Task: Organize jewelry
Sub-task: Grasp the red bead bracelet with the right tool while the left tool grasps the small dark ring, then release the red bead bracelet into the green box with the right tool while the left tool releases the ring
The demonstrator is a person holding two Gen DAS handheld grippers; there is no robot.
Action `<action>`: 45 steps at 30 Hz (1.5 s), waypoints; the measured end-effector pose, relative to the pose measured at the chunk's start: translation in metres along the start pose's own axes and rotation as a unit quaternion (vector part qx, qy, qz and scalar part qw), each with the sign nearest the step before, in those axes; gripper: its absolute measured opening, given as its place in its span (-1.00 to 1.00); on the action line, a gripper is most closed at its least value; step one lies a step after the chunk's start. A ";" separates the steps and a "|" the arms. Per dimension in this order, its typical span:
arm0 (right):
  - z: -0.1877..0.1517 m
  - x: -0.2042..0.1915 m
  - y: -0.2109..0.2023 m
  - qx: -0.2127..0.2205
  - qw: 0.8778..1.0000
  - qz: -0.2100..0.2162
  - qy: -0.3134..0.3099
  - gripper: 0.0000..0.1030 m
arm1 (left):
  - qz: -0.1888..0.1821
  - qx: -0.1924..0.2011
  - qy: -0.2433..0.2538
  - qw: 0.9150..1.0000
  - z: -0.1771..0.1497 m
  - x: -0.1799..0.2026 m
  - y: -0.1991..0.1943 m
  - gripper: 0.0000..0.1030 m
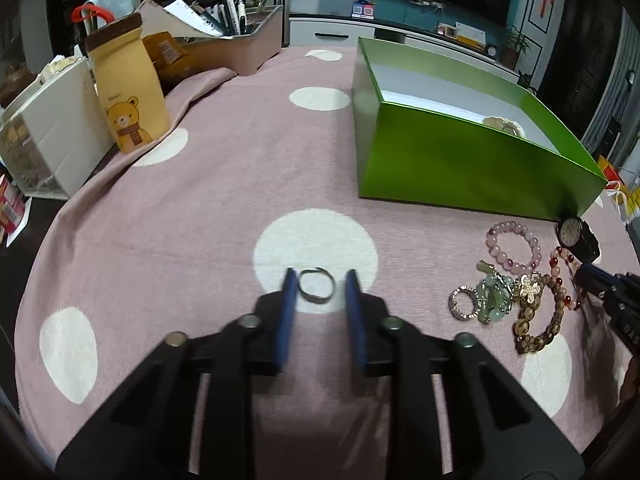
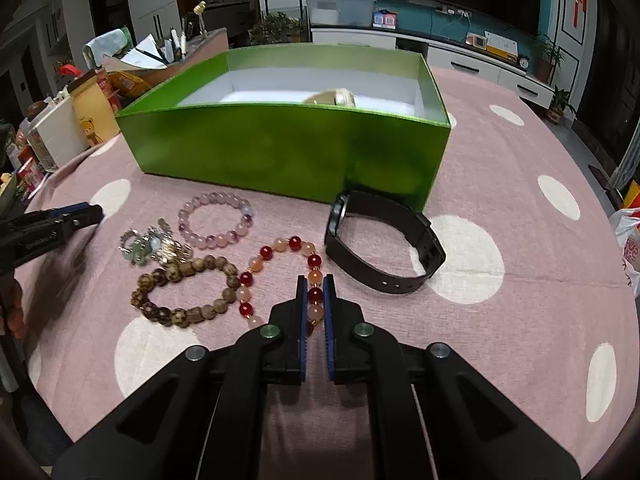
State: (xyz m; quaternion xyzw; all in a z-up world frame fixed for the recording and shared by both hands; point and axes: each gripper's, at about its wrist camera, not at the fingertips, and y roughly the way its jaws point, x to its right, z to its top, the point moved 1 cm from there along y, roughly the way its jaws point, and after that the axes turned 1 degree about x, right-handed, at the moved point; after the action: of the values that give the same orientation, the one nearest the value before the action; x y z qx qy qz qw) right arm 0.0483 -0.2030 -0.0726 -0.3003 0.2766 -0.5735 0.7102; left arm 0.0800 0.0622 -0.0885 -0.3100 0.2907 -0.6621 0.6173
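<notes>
The left hand-held gripper (image 1: 318, 286) is low over the worktop (image 1: 224, 208), which is covered by a pink cloth with white dots. Its 2 blue pads straddle a thin metal ring (image 1: 316, 285) lying flat on a white dot. There is a narrow gap on each side of the ring, so the pads are not pressing on it; the jaws are partly apart.

The right hand-held gripper (image 2: 315, 292) is closed down on the red and peach bead bracelet (image 2: 276, 252). A short run of its beads is pinched between the blue pads, and the rest of the loop lies on the cloth ahead and to the left.

Just left of that bracelet, and touching it, is a brown wooden bead bracelet (image 2: 184, 292). Beyond them lie a pink bead bracelet (image 2: 218, 220) and a tangled cluster of green and silver pieces (image 2: 154, 248). A black watch (image 2: 380, 236) rests on its side to the right, its strap looped, close to the corner of the green box (image 2: 280, 148).

The box is open, white inside, and sits at the far side of the jewelry. 1 pale item (image 2: 332, 98) is already in it, only partly visible over the near wall.

At the worktop's far left are a yellow carton with a bear (image 1: 128, 92), a white container (image 1: 48, 128) and a tray of pens (image 1: 240, 36).
</notes>
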 end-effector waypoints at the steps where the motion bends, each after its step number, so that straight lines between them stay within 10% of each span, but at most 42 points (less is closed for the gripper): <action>1: 0.002 0.000 -0.005 0.009 1.000 0.004 -0.002 -0.87 | -0.002 0.001 -0.002 1.000 0.000 -0.001 0.000 -0.63; 23: 0.039 0.004 -0.080 0.103 0.994 0.033 0.002 -0.87 | -0.050 0.036 -0.019 0.998 0.013 0.008 -0.058 -0.63; 45: 0.126 0.015 -0.090 0.164 0.986 0.036 -0.017 -0.87 | -0.114 0.050 0.019 0.992 0.132 0.064 -0.071 -0.63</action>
State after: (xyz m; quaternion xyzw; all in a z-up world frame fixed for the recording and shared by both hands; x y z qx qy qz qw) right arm 0.0860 -0.2189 0.0773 -0.1794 0.1774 -0.5798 0.7747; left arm 0.1336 0.0030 0.0541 -0.2970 0.2321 -0.7476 0.5468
